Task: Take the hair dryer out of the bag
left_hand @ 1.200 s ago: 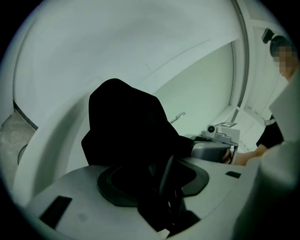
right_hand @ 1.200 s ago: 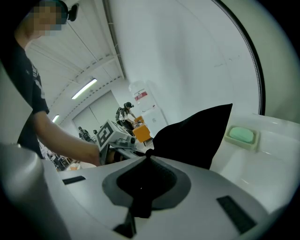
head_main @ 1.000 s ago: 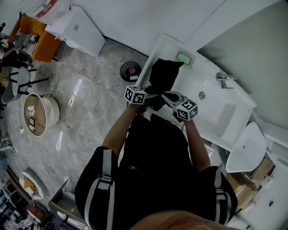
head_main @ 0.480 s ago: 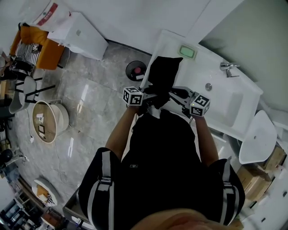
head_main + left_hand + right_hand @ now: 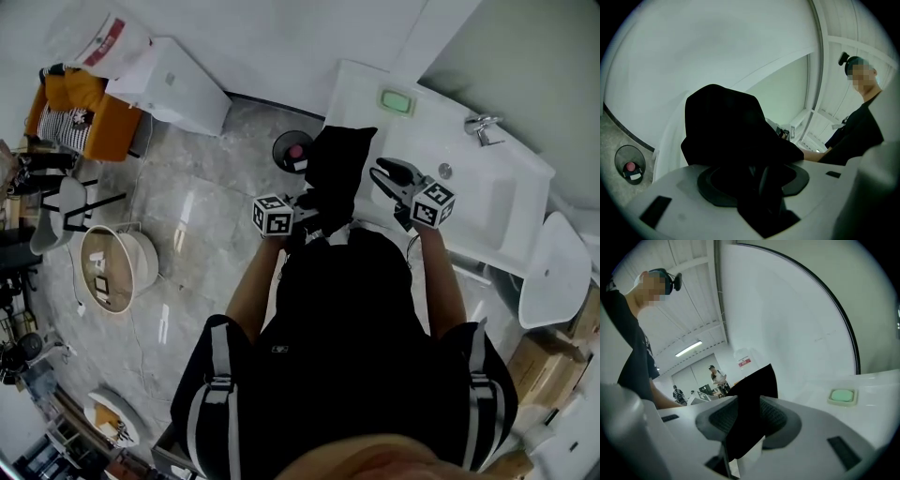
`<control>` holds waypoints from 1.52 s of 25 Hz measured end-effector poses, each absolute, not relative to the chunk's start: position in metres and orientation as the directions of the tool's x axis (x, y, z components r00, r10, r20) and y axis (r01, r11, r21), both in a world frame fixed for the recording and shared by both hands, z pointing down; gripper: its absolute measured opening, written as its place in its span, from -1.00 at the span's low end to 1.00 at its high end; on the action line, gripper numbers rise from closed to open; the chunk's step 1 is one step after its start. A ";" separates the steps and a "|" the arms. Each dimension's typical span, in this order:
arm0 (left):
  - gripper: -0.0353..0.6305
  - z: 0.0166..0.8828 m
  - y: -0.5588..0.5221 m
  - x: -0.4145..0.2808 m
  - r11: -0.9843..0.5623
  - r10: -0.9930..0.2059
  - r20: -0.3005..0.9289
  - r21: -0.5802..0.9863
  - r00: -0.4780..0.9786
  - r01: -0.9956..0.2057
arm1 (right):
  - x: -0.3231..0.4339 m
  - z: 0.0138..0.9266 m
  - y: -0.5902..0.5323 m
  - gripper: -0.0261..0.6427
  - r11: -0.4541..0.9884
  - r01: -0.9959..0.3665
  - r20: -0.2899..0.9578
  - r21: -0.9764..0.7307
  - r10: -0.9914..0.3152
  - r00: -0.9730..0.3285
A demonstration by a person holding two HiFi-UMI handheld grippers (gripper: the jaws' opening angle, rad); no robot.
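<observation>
left gripper [image 5: 757, 180] clamped on black bag [image 5: 336, 164] cloth at desk [image 5: 433, 127] left end | right gripper [image 5: 386, 171] jaws just opening, now apart, bag in line between them, pads not touching | hair dryer unseen, likely still inside | risk: pulling cloth alone could drag bag over desk's left edge and drop the dryer

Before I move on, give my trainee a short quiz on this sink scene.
1. True or false: the left gripper is shut on the black bag.
2. What lies on the white counter? A: a green soap dish. B: a red cup. C: a folded towel.
3. Fill in: the right gripper has its jaws ____.
Key: 1 true. 2 A. 3 apart; they have just been opening, with bag fabric showing between them, unpressed.
</observation>
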State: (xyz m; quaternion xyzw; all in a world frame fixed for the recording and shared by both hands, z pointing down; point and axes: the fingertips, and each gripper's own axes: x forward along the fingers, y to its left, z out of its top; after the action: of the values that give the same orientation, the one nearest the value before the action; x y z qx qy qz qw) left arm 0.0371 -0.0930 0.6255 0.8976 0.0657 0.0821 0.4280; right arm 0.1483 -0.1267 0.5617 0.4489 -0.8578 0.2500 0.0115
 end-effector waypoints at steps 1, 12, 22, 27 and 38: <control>-0.32 0.625 -0.091 0.032 -0.629 0.195 0.091 0.775 0.977 0.053 | 0.148 0.560 -0.130 -0.31 0.465 -0.782 0.238 -0.415 -0.774 -0.587; -0.32 0.627 -0.063 -0.011 -0.637 0.271 0.073 0.761 0.960 0.122 | 0.090 0.545 -0.138 -0.06 0.524 -0.741 0.191 -0.421 -0.747 -0.637; -0.32 0.627 -0.051 -0.024 -0.637 0.314 0.069 0.755 0.947 0.157 | 0.077 0.542 -0.125 -0.60 0.523 -0.741 0.179 -0.421 -0.753 -0.633; -0.32 0.629 -0.050 -0.026 -0.628 0.323 0.063 0.760 0.944 0.165 | 0.081 0.542 -0.123 -0.72 0.501 -0.775 0.203 -0.386 -0.773 -0.601; -0.32 0.624 -0.053 -0.035 -0.622 0.343 0.045 0.759 0.938 0.191 | 0.104 0.535 -0.126 -0.72 0.452 -0.828 0.227 -0.332 -0.813 -0.536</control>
State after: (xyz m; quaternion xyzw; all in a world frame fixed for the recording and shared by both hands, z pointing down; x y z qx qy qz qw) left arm -0.0352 -0.0525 0.6243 0.8958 0.1492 0.0933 0.4080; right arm 0.1036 -0.1260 0.5352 0.4815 -0.8520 0.2047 0.0173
